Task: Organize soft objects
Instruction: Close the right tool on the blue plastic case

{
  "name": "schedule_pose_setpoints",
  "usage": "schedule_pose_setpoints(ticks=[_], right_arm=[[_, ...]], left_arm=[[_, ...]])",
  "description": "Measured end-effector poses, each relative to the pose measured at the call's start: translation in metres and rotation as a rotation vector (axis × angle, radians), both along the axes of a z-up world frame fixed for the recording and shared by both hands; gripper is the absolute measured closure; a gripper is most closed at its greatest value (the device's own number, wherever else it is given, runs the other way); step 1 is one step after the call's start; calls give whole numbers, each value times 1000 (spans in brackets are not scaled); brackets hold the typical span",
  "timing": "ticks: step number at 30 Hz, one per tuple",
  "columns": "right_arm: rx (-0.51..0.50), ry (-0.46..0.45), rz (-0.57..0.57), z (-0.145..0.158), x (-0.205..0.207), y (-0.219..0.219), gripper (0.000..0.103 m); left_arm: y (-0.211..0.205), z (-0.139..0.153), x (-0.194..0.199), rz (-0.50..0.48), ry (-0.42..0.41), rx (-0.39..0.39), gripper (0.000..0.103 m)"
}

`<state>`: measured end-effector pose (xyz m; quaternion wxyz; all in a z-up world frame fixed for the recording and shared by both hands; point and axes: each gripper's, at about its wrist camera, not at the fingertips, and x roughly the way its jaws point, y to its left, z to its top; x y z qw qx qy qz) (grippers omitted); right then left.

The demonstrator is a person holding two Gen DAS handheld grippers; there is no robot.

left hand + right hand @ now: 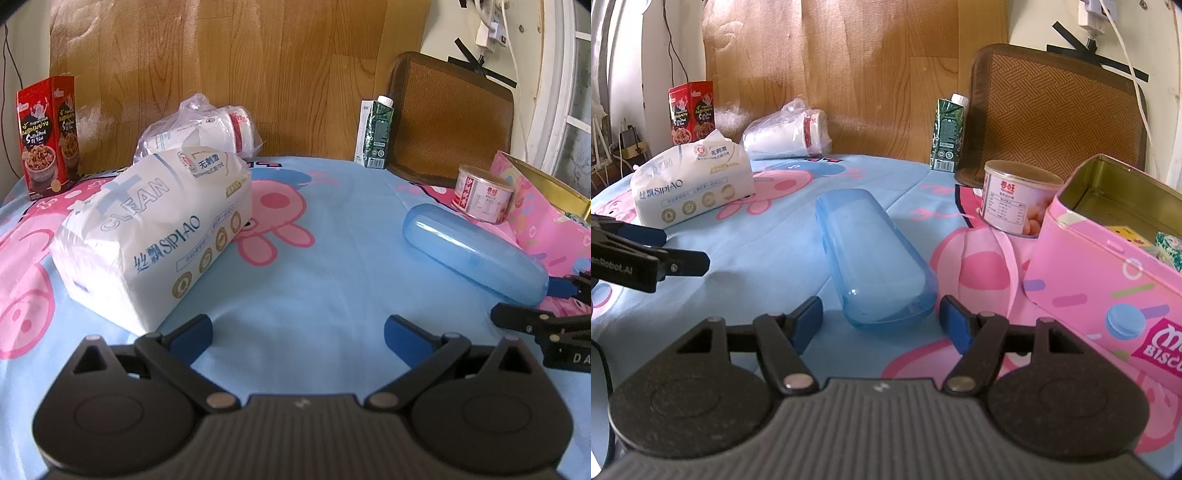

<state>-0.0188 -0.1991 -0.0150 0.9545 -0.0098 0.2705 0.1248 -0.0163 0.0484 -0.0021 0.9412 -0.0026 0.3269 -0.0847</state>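
Note:
A white soft pack of tissues (155,236) lies on the cartoon-print cloth, just ahead and left of my left gripper (298,338), which stands open with nothing between its blue pads. Behind it rests a bagged roll of white paper (199,127). In the right wrist view the tissue pack (692,184) and the bagged roll (786,134) sit far left. My right gripper (882,326) is open, its pads either side of the near end of a translucent blue case (871,258) without pressing on it. The case (472,253) also shows at the right of the left wrist view.
A pink biscuit tin (1108,273) stands open at the right, a can (1015,197) behind it. A green carton (947,134), a red snack box (690,110) and a brown woven chair back (1052,110) line the far edge. The wood-panel wall is behind.

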Motion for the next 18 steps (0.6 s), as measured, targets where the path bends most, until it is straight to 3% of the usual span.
schedule_pose_setpoints(ticks=[18], right_arm=[[0, -2, -28, 1, 6, 8, 36]], left_arm=[[8, 1, -1, -14, -6, -50, 0]])
